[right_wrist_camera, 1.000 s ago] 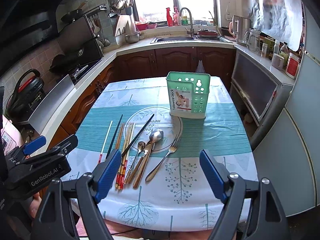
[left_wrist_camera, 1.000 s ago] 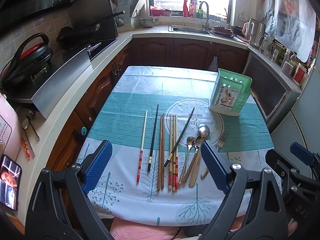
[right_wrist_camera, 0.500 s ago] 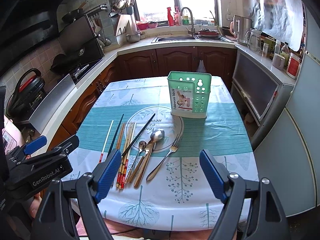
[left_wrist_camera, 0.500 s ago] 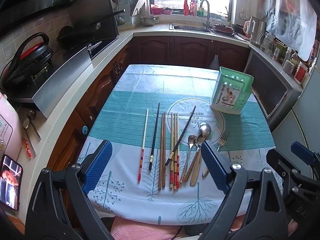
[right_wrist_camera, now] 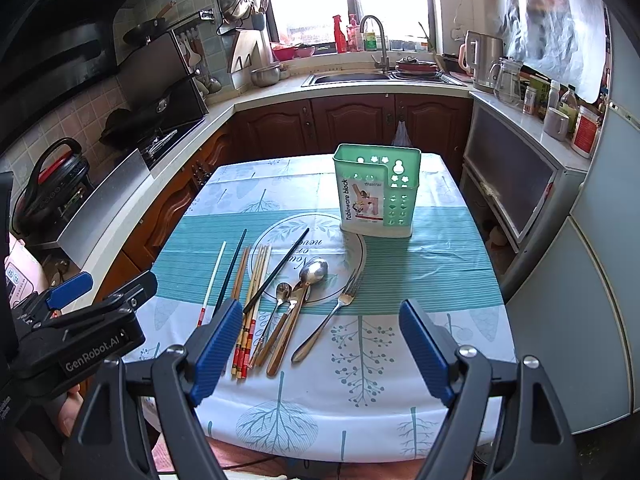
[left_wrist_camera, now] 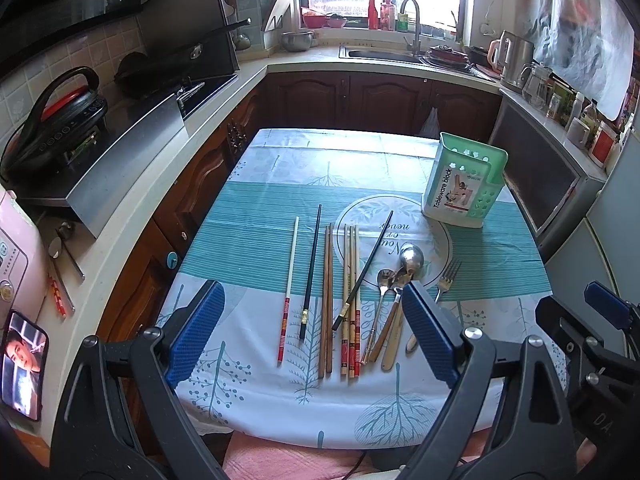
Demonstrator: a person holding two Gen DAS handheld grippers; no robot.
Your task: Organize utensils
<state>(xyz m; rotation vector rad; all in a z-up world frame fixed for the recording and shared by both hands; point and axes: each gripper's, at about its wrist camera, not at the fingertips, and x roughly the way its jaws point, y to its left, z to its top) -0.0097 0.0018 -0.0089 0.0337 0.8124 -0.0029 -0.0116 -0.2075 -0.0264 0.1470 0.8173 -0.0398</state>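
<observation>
Utensils are lying in a row at frame centre on the tablecloth [left_wrist_camera: 256,216]: chopsticks [left_wrist_camera: 349,300] left, spoons [right_wrist_camera: 310,276] and fork [right_wrist_camera: 340,300] right. Green holder [right_wrist_camera: 376,196] is standing upright, well apart, upper right of them. In the left wrist view, the right finger pad [left_wrist_camera: 428,336] is hiding the fork handle and part of the spoon handles. Left gripper [left_wrist_camera: 312,336] and right gripper [right_wrist_camera: 320,348] are both hovering spread wide, gripping nothing. Versus 0.5 s ago: the utensils are sitting slightly higher in both frames, otherwise unchanged.
</observation>
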